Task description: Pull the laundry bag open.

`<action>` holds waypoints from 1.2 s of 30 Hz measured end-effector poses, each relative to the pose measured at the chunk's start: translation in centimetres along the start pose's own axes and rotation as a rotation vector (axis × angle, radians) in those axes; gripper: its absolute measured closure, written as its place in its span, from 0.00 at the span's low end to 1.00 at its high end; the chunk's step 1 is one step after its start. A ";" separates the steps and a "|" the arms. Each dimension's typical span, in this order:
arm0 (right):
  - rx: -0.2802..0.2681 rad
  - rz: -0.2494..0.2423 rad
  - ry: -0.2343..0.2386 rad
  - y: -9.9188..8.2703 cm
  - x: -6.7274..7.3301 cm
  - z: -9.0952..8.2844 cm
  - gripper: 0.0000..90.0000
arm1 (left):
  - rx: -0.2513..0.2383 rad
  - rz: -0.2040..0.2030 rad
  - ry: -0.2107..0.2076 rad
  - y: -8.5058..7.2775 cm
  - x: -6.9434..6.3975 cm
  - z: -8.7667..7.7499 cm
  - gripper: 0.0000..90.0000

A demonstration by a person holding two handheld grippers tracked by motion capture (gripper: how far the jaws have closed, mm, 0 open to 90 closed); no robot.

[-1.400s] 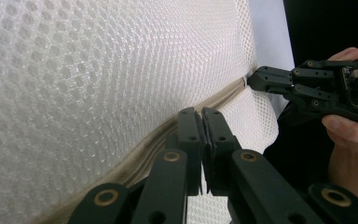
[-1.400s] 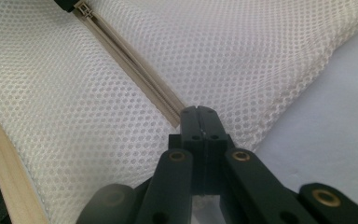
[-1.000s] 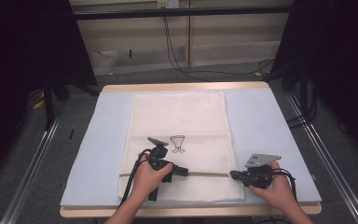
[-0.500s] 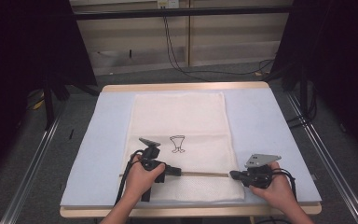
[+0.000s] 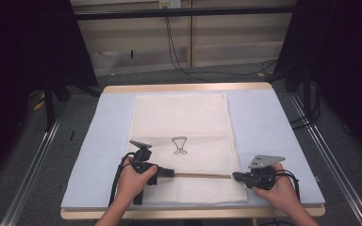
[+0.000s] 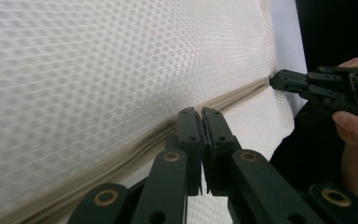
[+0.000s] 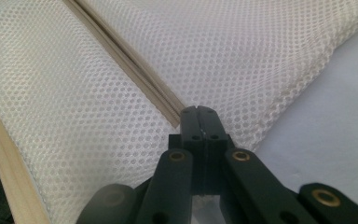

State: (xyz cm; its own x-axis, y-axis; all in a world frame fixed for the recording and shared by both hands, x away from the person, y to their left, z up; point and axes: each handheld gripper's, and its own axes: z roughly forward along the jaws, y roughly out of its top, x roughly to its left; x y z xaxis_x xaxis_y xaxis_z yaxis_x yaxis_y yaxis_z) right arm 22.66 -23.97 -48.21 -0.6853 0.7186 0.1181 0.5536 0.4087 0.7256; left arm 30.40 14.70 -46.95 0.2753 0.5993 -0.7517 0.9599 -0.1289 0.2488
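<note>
**Desk:** What goes under this one?

**Photographer:** A cream mesh laundry bag [image 5: 181, 136] lies flat on a pale blue mat [image 5: 273, 127] covering the tabletop [image 5: 188, 88], a small line drawing [image 5: 179, 144] printed near its middle. A zipper [image 5: 202, 175] crosses it close to the person's edge.

**Desk:** And the two tools?

**Photographer:** The left gripper [image 5: 173, 172] sits on the zipper line toward its left part, jaws closed. In its own view the jaws meet right at the ridge of the zipper [image 6: 121, 158], but whether a pull tab is pinched between them can't be told. The right gripper [image 5: 235, 176] is at the zipper's right end, at the bag's corner, jaws also closed; in its view the zipper [image 7: 126, 60] runs straight into the tips, so it appears to clamp the end of the tape.

**Desk:** Why hold it that way?

**Photographer:** My reading: the right hand [image 5: 275, 186] anchors the corner so the mesh can't bunch or slide, while the left hand [image 5: 134, 176] works along the zipper. Flat on the mat, the zipper line stays straight.

**Desk:** The risk?

**Photographer:** Soft mesh could pucker or catch if the anchoring hold slackens.
</note>
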 end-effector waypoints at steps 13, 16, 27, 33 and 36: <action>0.002 -0.002 0.001 0.0 0.0 0.0 1.00 | -0.030 -0.009 0.009 -0.5 1.6 -2.2 0.97; 0.007 -0.005 0.000 0.1 0.0 0.0 1.00 | -0.041 -0.013 0.010 -0.7 2.0 -2.8 0.97; -0.001 -0.015 -0.001 0.0 0.1 0.0 1.00 | -0.068 -0.024 0.004 -1.5 3.5 -5.1 0.97; -0.003 -0.009 0.002 0.0 0.0 0.0 1.00 | -0.097 -0.044 0.003 -2.0 5.2 -7.0 0.97; -0.003 -0.007 0.006 0.0 -0.1 0.0 1.00 | -0.120 -0.059 0.029 -2.3 6.0 -8.3 0.96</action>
State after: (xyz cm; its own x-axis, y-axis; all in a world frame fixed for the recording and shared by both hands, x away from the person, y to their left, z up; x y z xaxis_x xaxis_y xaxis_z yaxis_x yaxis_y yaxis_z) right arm 22.69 -24.04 -48.26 -0.6917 0.7126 0.1174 0.5475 0.4115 0.7286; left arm 29.45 25.17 -46.92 0.2155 0.6260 -0.7495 0.9608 0.0013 0.2774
